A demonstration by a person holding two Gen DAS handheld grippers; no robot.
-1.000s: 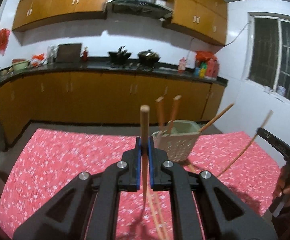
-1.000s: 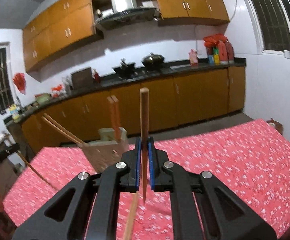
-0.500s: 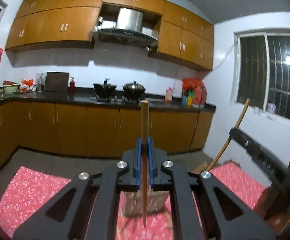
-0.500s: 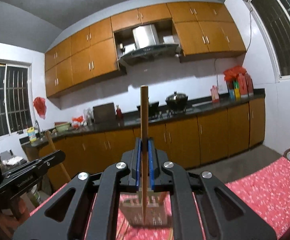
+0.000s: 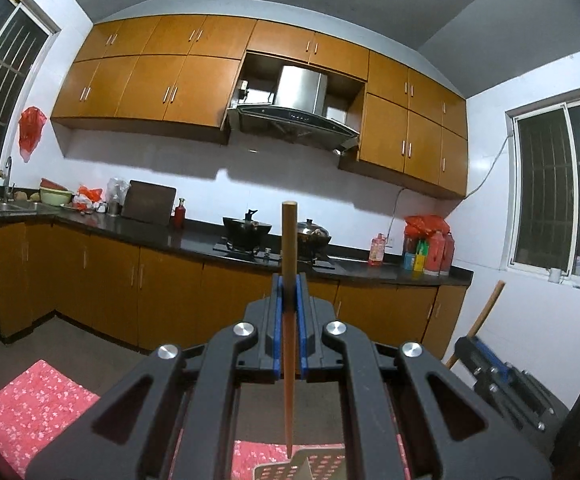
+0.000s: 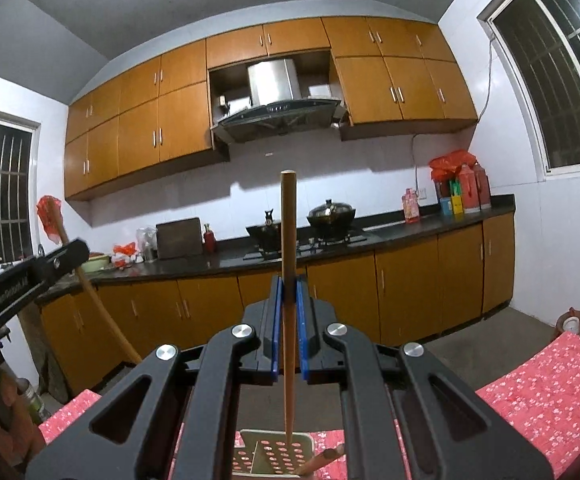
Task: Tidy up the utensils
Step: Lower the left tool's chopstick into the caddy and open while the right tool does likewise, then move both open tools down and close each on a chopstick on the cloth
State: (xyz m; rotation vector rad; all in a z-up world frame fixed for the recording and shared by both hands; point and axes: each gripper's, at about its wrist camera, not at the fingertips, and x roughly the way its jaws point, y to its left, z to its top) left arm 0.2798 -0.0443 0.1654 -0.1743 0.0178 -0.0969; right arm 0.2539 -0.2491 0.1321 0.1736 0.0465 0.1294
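your left gripper (image 5: pixel 288 308) and right gripper (image 6: pixel 288 308) each clamp one upright chopstick (image 5: pixel 289 320), tips down; the right chopstick (image 6: pixel 288 320) hangs directly over the perforated holder (image 6: pixel 274 456).

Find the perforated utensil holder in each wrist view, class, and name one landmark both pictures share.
Left wrist view: utensil holder at bottom centre, only its top rim showing, under the held chopstick.
Right wrist view: utensil holder at bottom centre, between the gripper's arms.
Shared landmark: range hood.
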